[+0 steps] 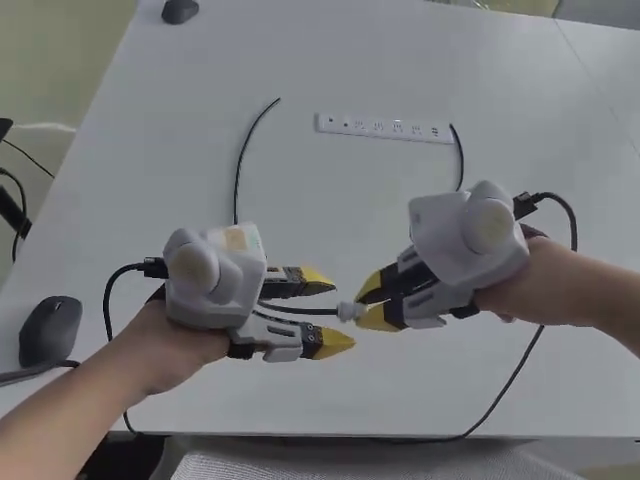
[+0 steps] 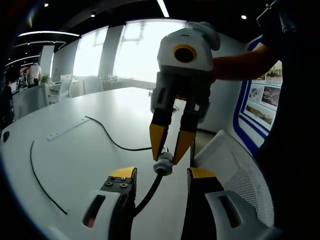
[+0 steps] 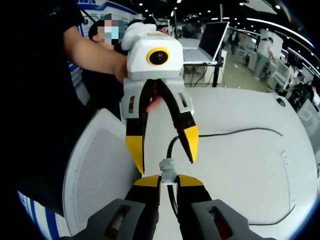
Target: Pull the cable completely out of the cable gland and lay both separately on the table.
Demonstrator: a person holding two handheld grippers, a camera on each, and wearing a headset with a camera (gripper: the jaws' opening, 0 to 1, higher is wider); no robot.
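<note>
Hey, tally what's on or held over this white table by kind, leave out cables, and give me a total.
Grippers: 2, left gripper and right gripper
Cable glands: 1, cable gland at the right gripper's tips
Power strips: 1, power strip
Mice: 2, near mouse and far mouse, the far one less certain
Total: 6

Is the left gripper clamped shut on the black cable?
No, in the left gripper view the left gripper stands open, its jaws wide apart with the black cable passing between them.
</note>
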